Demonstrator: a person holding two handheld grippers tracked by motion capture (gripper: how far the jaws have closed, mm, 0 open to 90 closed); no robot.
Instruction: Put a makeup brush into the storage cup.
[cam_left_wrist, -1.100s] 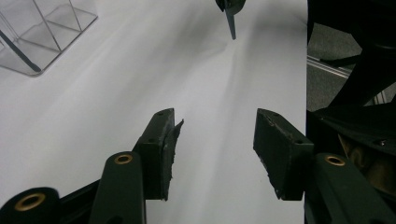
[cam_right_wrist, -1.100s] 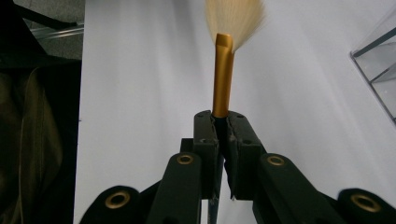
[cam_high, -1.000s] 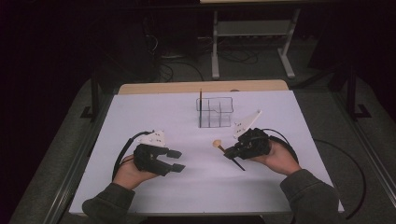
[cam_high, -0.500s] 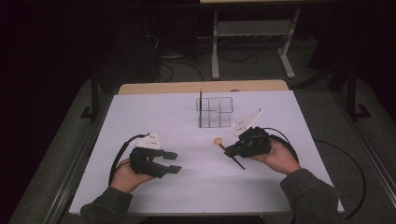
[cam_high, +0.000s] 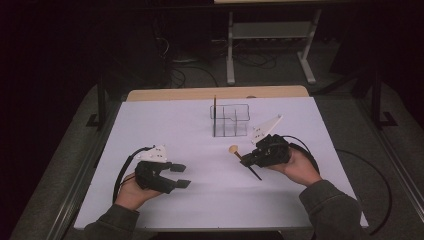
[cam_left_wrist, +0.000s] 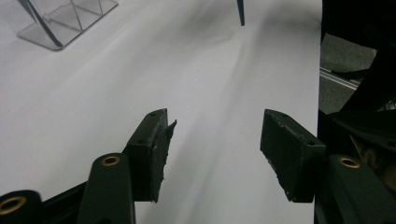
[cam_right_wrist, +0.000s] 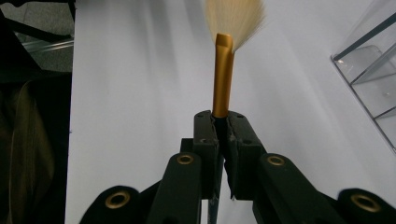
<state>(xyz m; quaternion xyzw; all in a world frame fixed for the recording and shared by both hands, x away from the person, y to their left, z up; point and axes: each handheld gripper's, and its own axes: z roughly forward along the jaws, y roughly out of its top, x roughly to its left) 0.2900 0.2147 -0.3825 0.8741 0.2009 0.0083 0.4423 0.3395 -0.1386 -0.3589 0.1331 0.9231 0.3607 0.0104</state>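
Two grippers: right gripper has its jaws clamped on a makeup brush, left gripper has jaws just opening wider, nothing between.

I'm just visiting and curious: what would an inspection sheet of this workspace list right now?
Surface: white table, bare between the things.
Job's things: makeup brush, gold ferrule, pale bristles; clear organizer with a dark stick upright in it.
Clutter: nothing seen.
Grippers: right hand-held gripper clamped on the brush; left hand-held gripper open, nothing between its jaws, which have just been opening.
Cables: black cable from the left one; another loops off the right.
Surroundings: dark floor, metal stand behind.
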